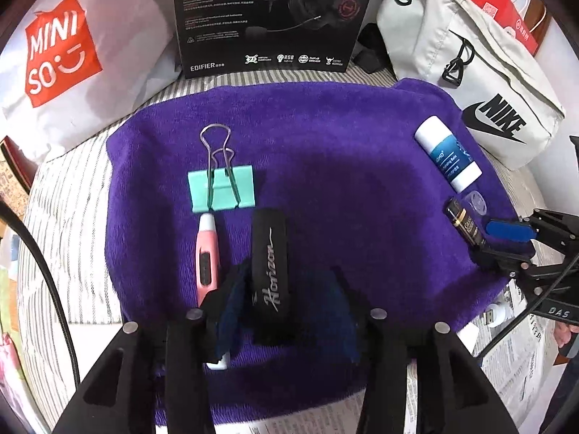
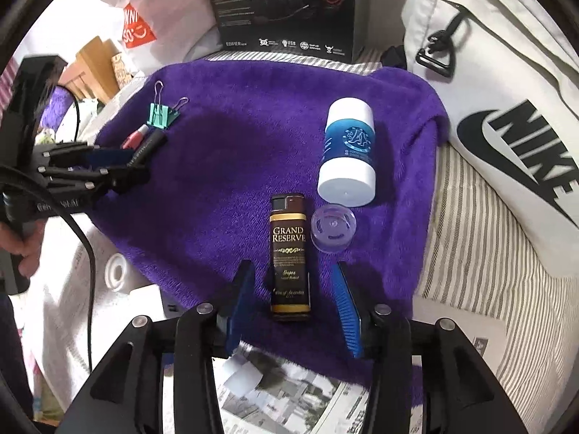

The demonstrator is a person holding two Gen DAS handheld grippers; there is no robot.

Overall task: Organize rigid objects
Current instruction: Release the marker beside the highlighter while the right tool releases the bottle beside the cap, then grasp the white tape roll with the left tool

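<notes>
Brown lighter lies lengthwise on the purple towel, between the right gripper's released fingers, neither pad touching. Clear cap at its 2 o'clock, just beside; white-and-blue tube at 1 o'clock.

Left gripper fingers spread around the black case, not clenched. Pink pen just at 9 o'clock, mint binder clip at 11.

Risks: closing fingers may nudge the cap or drag the plush towel; left pad may catch the pen.

Pen's lower end is hidden behind the left finger; small print on the lighter is unreadable.
</notes>
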